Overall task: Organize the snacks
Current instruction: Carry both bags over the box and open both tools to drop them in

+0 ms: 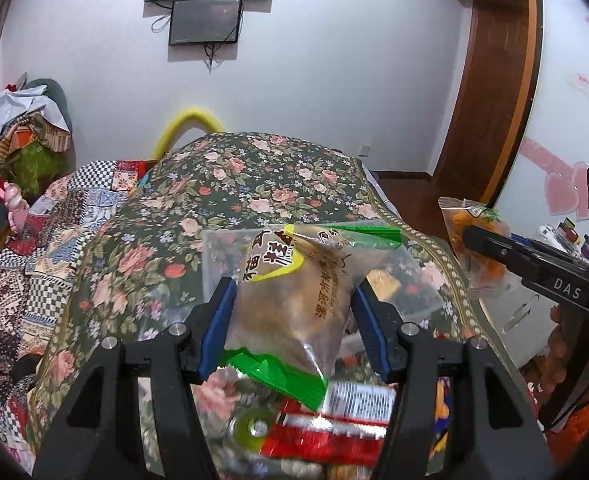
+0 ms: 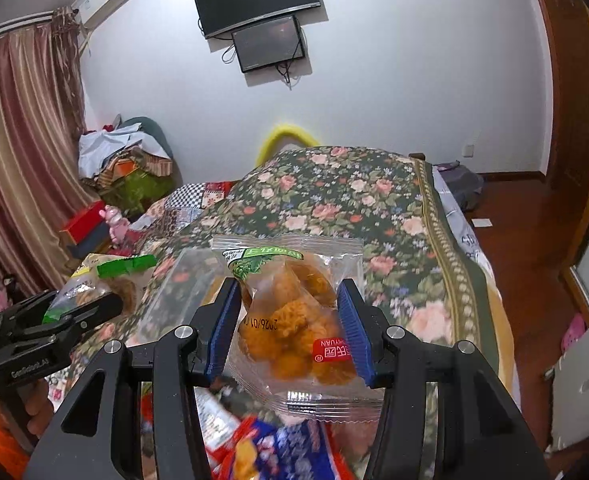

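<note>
Two grippers are in view, each clamped on a snack packet above a bed spread with a floral cover.

We find the left gripper closed partway, its blue pads pressing the sides of a clear cake packet with green sealed ends and a yellow-edged label. The packet hangs tilted between the fingers; its lower green end is partly hidden behind the left finger.

We find the right gripper closed on a clear packet of orange fried pieces, which carries a red label at its lower right and a date stamp seen reversed through the film. In the left wrist view this gripper enters from the right edge, and only part of its packet shows beyond the finger.

Below both grippers lies a heap of loose snacks, red, white and blue wrappers among them. The heap is blurred and cut off by the gripper frames; we cannot read any wrapper or count the items. A green and white ring-shaped item among them is too blurred to identify.

A hand shows at the lower left of the right wrist view, mostly hidden behind the left gripper's body.
</note>
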A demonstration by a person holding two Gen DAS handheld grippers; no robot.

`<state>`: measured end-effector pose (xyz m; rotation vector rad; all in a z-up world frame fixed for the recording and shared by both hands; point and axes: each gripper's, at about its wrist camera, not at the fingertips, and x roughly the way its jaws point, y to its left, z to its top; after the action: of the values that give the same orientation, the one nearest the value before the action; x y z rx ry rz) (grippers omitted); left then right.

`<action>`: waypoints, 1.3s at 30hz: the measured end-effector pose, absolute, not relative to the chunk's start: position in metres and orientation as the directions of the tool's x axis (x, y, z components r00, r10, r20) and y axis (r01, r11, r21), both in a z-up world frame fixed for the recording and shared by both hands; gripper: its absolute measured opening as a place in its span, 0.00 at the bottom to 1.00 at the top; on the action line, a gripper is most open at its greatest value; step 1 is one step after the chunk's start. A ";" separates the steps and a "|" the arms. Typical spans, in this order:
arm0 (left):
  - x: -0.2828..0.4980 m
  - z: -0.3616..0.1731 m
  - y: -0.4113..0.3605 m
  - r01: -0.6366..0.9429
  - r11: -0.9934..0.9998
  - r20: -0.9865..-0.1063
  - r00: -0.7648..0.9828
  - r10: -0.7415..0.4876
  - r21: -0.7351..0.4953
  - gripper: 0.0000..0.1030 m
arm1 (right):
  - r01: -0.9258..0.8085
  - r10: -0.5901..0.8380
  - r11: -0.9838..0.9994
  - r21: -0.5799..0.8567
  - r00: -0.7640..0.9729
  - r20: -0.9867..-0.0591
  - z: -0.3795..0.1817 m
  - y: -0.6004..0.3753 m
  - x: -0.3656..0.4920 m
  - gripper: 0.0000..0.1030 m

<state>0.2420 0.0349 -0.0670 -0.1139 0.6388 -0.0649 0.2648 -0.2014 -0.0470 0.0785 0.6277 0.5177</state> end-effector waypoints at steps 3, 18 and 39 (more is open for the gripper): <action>0.259 -0.072 0.033 0.027 0.991 -0.603 0.791 -0.102 -0.132 0.56 | -0.434 0.480 0.873 0.222 0.687 -0.546 -0.050 -0.200 0.278 0.45; 0.326 -0.117 0.019 0.037 0.991 -0.715 0.689 -0.117 -0.126 0.57 | -0.449 0.448 0.876 0.176 0.623 -0.640 -0.079 -0.178 0.335 0.45; 0.329 -0.129 0.013 0.027 0.996 -0.746 0.660 -0.085 -0.090 0.69 | -0.480 0.401 0.871 0.106 0.568 -0.719 -0.096 -0.159 0.349 0.55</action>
<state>0.3293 0.0129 -0.1287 -0.0728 0.8473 -0.0633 0.3490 -0.1588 -0.0963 -0.1048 0.8165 0.5185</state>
